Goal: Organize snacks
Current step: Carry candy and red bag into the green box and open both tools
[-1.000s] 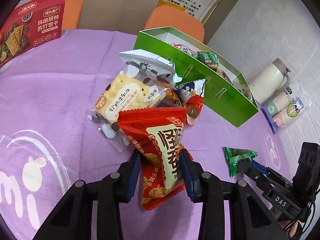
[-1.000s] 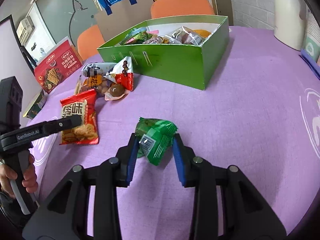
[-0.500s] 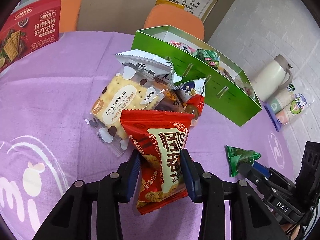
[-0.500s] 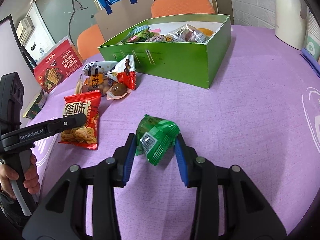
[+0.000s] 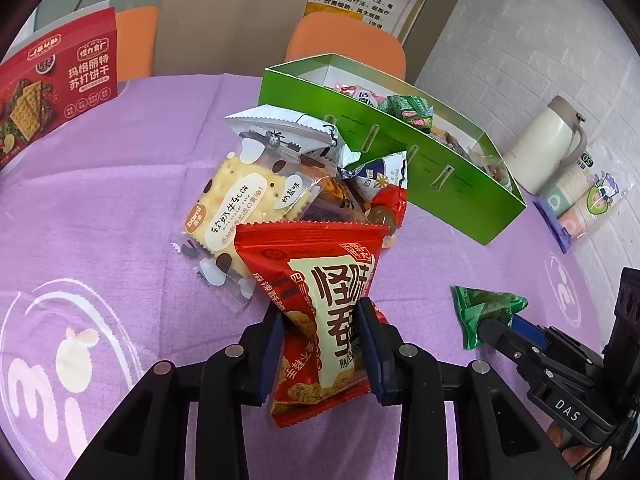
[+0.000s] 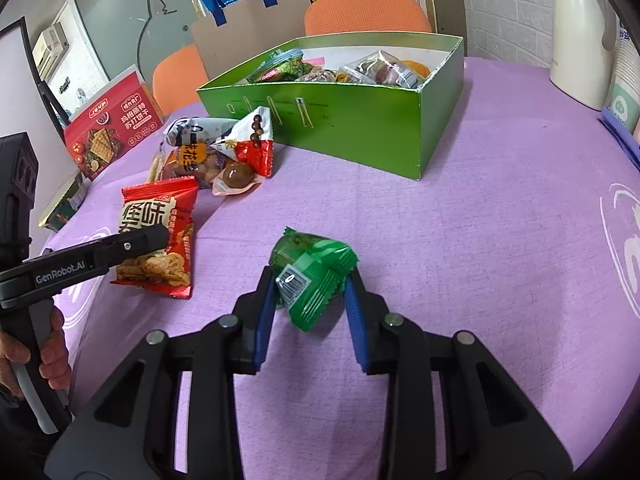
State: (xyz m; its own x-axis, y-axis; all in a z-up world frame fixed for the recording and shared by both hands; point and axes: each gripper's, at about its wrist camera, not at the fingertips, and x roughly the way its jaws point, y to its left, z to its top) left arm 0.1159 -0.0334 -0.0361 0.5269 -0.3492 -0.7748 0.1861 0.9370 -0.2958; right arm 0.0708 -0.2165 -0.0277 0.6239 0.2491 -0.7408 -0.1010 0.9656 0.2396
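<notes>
Purple cloth (image 6: 500,200) covers the table, and your two grippers work over its near half. Your left gripper (image 5: 320,320) is clamped on the red snack bag (image 5: 320,312): both blue pads press into its lower half, and the bag stands tilted up between them; in the right wrist view its bottom edge appears to sit on the cloth. Your right gripper (image 6: 310,280) is closed around the green snack packet (image 6: 310,274), pads touching its sides, barcode facing the camera; whether the packet is off the cloth I cannot tell.

Just beyond the red bag lies a loose pile of snacks: a clear cracker packet (image 5: 244,204), a white foil packet (image 5: 280,128) behind it, and a red-and-white packet (image 6: 250,140) nearest the box. The pile sits just beside the front wall of the green box (image 6: 360,120), which stands towards the far edge of the table and already holds several wrapped snacks.

At the far left edge a red cracker box (image 5: 52,84) stands upright. At the far right edge, well apart from the pile, are a cream flask (image 5: 548,144) and a sleeve of paper cups (image 5: 580,196). Your left hand (image 6: 24,356) grips the handle.
</notes>
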